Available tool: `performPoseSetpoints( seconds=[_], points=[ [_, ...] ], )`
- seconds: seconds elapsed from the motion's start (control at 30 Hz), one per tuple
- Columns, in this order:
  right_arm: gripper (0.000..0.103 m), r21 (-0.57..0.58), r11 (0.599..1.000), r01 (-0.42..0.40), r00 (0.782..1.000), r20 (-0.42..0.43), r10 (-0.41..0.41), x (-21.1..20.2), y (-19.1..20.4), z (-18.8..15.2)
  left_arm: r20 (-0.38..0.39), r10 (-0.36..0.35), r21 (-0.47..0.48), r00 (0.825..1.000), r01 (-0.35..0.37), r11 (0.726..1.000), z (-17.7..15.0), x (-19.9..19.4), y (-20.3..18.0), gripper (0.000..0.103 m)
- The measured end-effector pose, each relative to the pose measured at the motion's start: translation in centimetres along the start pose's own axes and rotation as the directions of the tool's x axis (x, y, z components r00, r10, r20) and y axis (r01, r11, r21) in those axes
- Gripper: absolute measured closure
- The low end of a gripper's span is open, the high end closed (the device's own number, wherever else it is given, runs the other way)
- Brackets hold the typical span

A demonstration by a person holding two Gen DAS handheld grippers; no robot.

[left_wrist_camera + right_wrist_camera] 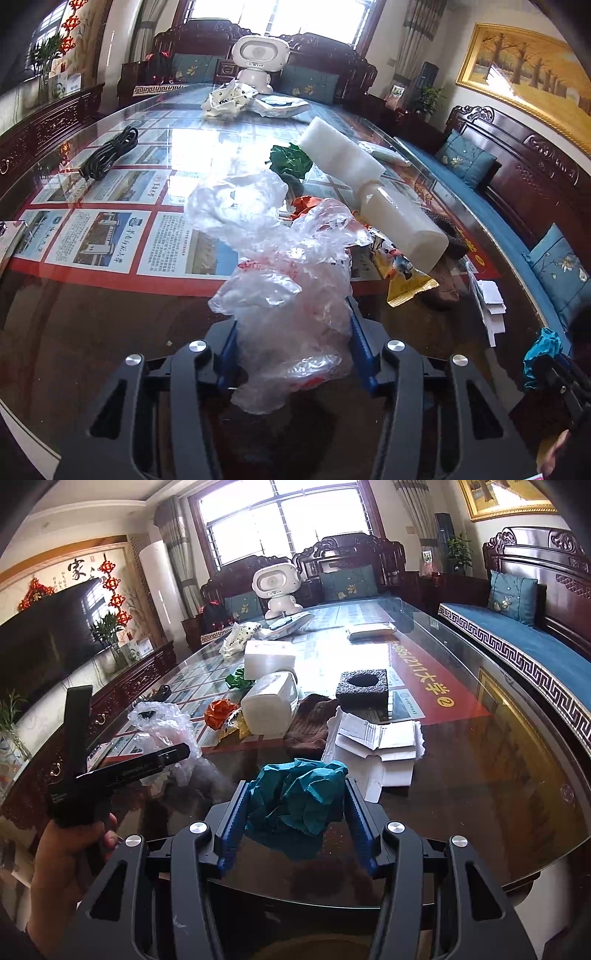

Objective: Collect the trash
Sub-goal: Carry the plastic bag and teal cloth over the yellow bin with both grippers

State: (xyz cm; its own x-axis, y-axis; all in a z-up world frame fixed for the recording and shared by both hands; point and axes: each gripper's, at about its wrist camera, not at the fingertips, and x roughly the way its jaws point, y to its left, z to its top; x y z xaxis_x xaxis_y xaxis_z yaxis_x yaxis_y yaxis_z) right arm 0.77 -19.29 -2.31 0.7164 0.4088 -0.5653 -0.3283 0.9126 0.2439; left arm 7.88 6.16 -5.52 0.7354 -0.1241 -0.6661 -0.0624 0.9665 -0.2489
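Left gripper clamped on crumpled clear plastic bag, right gripper on teal paper wad, both above glass bench. Best carried off firmly pinched, avoiding snags on foam blocks.

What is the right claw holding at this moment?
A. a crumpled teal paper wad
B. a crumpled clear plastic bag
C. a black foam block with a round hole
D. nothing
A: in the right wrist view the crumpled teal paper wad sits clamped between the blue pads of the right claw, lifted above the glass-topped table; the clear plastic bag is in the left claw.
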Motion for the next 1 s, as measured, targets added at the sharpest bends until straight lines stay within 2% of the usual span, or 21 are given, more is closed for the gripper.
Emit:
performPoseSetpoints(
  seconds=[0.17, 0.7, 1.0],
  points=[
    [0.053, -0.002, 1.0, -0.006, 1.0, 0.0, 0.006, -0.2, 0.2, -0.1, 0.026, -0.005, 0.023, 1.0, 0.004, 1.0, -0.5, -1.5, -0.3, 0.059],
    [0.053, -0.004, 1.0, -0.025, 0.999, 0.022, 0.025, -1.8, 0.6, -0.5, 0.055, -0.08, 0.105, 0.995, 0.073, 0.992, -3.1, -7.3, -1.9, 0.059],
    [0.053, -0.006, 0.999, -0.046, 0.998, 0.049, 0.046, -5.0, 0.8, -2.5, 0.041, -0.168, 0.167, 0.985, 0.159, 0.973, -6.2, -10.7, -3.8, 0.059]
  ],
)
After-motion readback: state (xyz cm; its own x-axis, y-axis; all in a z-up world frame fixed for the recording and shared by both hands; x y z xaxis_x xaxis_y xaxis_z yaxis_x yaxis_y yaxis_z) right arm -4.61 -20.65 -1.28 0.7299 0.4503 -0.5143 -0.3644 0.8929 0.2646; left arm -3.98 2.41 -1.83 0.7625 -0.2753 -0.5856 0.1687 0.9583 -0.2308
